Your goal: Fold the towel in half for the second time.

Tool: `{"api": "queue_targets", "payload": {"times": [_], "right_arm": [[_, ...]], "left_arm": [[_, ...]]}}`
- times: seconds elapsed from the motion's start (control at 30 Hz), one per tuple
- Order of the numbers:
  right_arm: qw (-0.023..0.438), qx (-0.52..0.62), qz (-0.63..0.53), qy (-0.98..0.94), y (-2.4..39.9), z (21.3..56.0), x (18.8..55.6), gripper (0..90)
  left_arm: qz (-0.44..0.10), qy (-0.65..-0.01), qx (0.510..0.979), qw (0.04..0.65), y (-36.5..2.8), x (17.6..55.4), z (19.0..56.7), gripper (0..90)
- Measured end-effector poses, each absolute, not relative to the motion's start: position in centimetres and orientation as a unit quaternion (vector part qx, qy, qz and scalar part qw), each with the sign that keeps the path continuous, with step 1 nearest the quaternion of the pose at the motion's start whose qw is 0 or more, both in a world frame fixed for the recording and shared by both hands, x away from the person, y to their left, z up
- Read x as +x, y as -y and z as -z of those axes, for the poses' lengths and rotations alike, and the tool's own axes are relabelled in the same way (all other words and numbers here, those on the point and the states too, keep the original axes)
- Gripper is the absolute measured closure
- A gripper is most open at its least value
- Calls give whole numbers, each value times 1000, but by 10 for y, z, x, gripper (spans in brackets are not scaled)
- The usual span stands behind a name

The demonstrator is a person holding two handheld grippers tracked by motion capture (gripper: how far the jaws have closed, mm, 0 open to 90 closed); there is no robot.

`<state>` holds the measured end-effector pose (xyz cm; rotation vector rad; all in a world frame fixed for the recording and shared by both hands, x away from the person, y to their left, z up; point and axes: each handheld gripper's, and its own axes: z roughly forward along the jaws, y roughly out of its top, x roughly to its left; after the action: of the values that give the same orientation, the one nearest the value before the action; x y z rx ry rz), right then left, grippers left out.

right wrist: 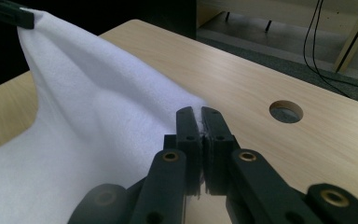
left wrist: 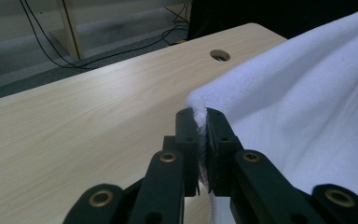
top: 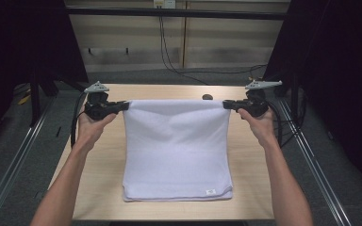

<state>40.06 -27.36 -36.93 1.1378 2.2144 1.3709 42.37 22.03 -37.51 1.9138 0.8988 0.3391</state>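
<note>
Work in hand: folding a white terry-cloth towel (top: 176, 146) on the pale wood-grain table (top: 254, 155); judged mid-fold, far edge lifted.
Left gripper (top: 122, 105): jaws pinched narrow on the towel's far left corner; in the left gripper view (left wrist: 201, 123) the pile bulges out between the black pads, so the hold looks firm.
Right gripper (top: 227, 104): same narrow pinch on the far right corner; cloth squeezed thin between its pads in the right gripper view (right wrist: 200, 122).
Why two corners: holding both ends keeps the lifted edge taut and straight between the grippers, so no sag in the middle.
Towel position: hangs from both grippers down toward the person; near edge lies flat on the table, small label at its near right corner (top: 210, 191).
Why the near edge stays down: it likely serves as an anchor so the raised half can be carried over it.
Round cable hole (right wrist: 286, 111): in the tabletop just beyond the right gripper, clear of the cloth.
Next, by judgement: bring both grippers toward the near edge together, keeping level so corners meet corners.
</note>
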Motion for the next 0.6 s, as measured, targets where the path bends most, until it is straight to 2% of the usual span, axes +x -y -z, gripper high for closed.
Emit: {"api": "queue_targets", "payload": {"times": [0.6], "right_arm": [[135, 357, -493, -782, 280, 378, 350, 872]], "left_arm": [[-119, -319, 795, 502, -231, 368, 389, 854]]}}
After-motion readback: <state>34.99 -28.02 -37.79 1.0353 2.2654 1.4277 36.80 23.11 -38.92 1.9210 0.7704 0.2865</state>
